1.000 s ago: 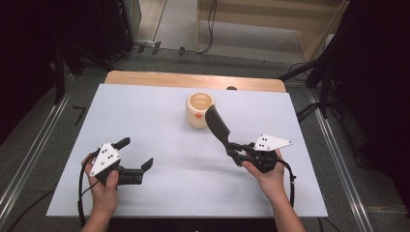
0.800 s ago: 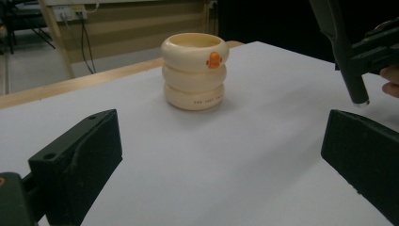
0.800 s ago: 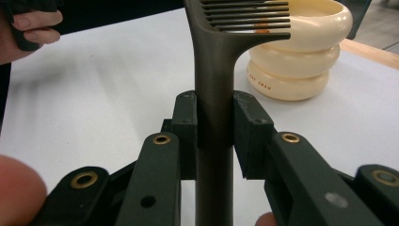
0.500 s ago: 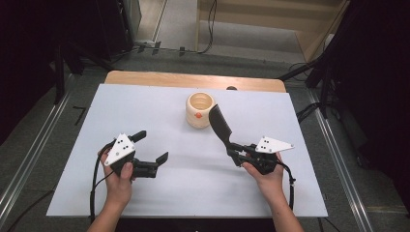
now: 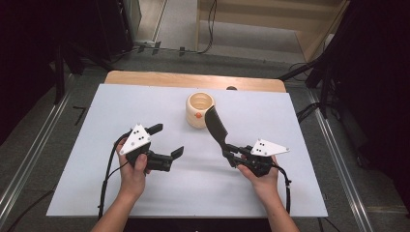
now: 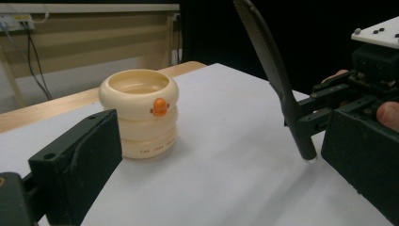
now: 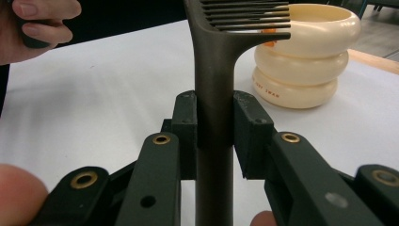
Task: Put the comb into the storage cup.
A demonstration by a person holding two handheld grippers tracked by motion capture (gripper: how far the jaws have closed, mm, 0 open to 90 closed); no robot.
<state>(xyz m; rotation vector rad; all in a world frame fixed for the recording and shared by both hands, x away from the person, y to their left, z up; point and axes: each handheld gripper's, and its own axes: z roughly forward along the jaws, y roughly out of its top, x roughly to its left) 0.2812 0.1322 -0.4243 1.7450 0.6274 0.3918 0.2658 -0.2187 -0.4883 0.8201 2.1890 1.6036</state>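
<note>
A cream ringed cup [image 5: 199,109] with a small orange duck mark stands upright at the table's middle back. My right gripper [image 5: 231,155] is shut on the handle of a black comb [image 5: 216,128], whose toothed end slants up toward the cup. In the right gripper view the pads [image 7: 186,125] squeeze the comb handle [image 7: 214,70], with the cup [image 7: 306,52] just beyond. My left gripper [image 5: 168,140] is open and holds nothing, left of the comb. Its view looks at the cup [image 6: 141,115], the comb [image 6: 270,61] and the right gripper [image 6: 348,94].
A white sheet [image 5: 87,145] covers the table, and a wooden strip [image 5: 159,79] runs along its far edge. Metal rails and cables lie on the floor to both sides. A person's hands hold both grippers from the near edge.
My left gripper has moved right toward the table's middle and lifted a little, its jaws still open. The right gripper and the comb have stayed put.
</note>
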